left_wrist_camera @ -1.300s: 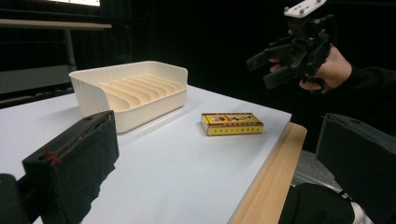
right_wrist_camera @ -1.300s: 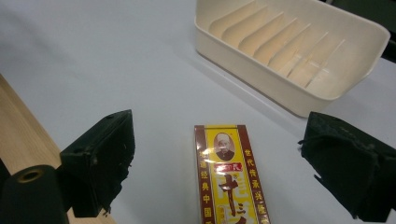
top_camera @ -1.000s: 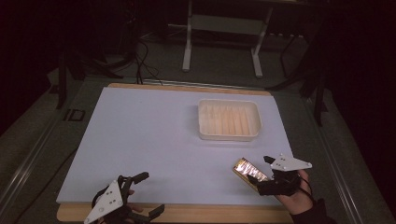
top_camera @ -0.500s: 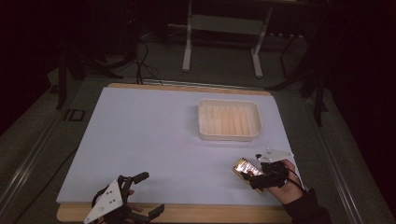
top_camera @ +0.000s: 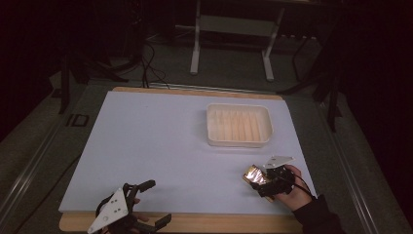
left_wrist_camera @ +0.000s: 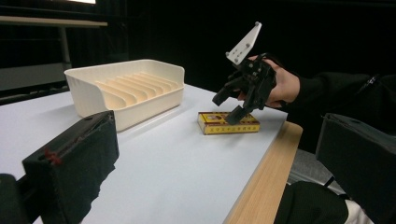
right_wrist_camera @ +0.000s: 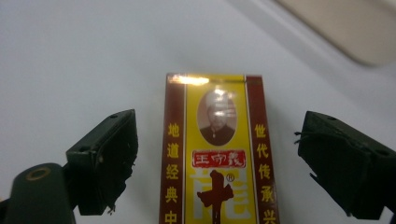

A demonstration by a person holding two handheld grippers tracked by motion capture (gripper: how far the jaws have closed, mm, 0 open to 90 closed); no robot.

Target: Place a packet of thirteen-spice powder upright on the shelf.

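Note:
A small yellow and dark red box [top_camera: 253,174] with Chinese lettering lies flat on the white table [top_camera: 160,141], near its front right corner. My right gripper [top_camera: 261,183] hangs just over the box, tilted down and open. In the right gripper view the box [right_wrist_camera: 215,154] lies between the two spread jaws of the right gripper [right_wrist_camera: 224,163], with a gap on each side. From the left gripper view I see the box [left_wrist_camera: 229,123] under the right gripper [left_wrist_camera: 229,107]. My left gripper [top_camera: 155,204] rests open at the front left edge, nothing between its jaws.
A cream ribbed tray [top_camera: 237,108] sits behind the box at the right middle of the table; its wall [left_wrist_camera: 93,95] stands left of the box. A wooden strip [top_camera: 209,223] edges the table front. Metal stand legs [top_camera: 196,53] rise on the dark floor beyond.
My right gripper has moved left and tipped down over the box, so its jaws now straddle it. The left gripper and the box have stayed in place.

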